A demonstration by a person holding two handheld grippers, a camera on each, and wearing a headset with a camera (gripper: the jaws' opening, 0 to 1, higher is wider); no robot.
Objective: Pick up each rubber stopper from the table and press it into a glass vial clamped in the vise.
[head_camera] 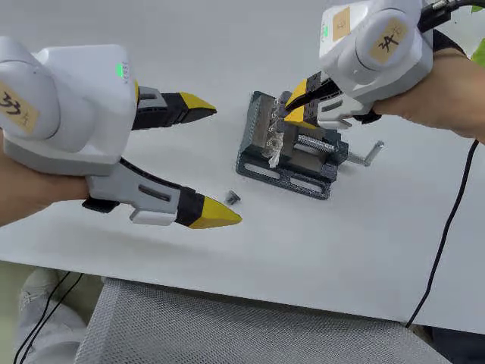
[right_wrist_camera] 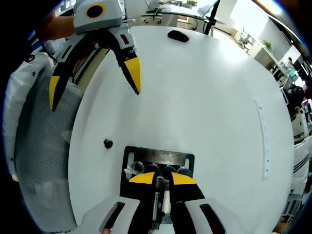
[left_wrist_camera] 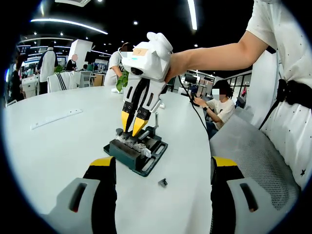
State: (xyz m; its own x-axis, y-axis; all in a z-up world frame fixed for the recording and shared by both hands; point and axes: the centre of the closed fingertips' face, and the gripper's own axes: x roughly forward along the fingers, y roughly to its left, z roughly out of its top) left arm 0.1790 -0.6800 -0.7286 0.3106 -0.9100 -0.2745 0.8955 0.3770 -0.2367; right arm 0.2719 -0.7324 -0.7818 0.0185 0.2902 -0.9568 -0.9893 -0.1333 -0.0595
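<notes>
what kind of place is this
Likely an open-plan office or lab: a large round white table, people seated at desks behind it, long ceiling strip lights, and a small vise set up for bench work.

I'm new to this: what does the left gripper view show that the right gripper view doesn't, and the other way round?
Left gripper view: the right gripper seen side-on, tips down at the vise, and the person's arm. Right gripper view: the left gripper, open, and the vial tops from above. Both: the vise, a loose stopper and the white table.
</notes>
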